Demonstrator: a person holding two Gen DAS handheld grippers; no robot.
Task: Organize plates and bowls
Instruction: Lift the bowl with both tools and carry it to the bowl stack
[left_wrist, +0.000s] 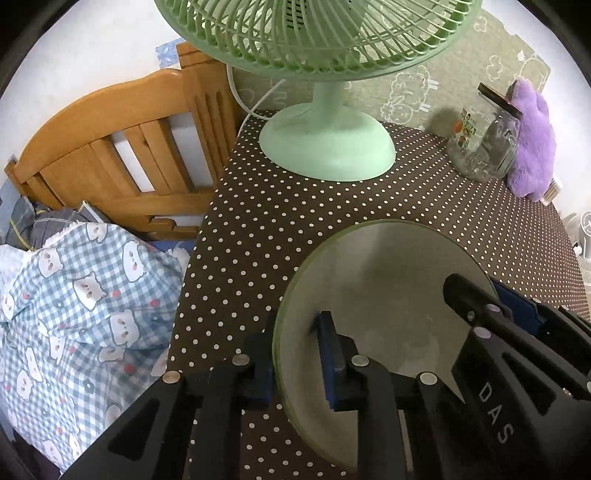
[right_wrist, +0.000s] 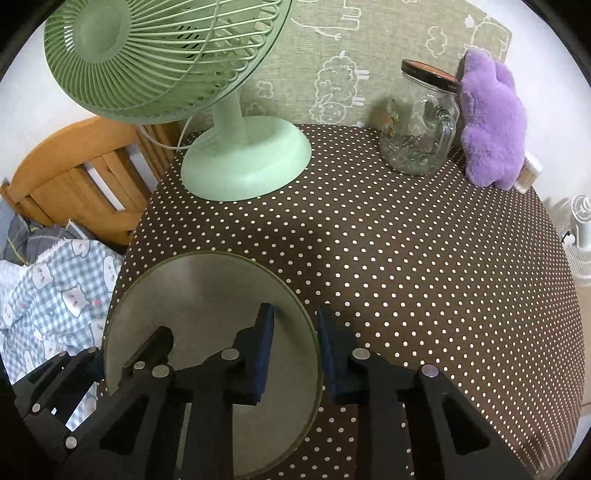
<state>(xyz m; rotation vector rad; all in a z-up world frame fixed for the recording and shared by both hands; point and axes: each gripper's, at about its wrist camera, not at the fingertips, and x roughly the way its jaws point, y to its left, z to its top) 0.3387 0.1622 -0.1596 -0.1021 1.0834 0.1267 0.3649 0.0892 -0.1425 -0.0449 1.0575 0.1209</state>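
round pale green glass plate (left_wrist: 384, 295) pinched at 9 and 3 o'clock rims by left gripper (left_wrist: 295, 362) and right gripper (right_wrist: 295, 354), 2 grips judged for level lift off dotted brown tablecloth (right_wrist: 406, 258).

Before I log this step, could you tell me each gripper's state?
Left gripper: shut on the left rim of the green plate.
Right gripper: shut on the plate's right rim.

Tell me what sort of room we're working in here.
Most likely a bedroom at home. A wooden bed frame with a checked bear-print quilt sits beside the dotted table, which also holds a green desk fan and a purple plush toy.
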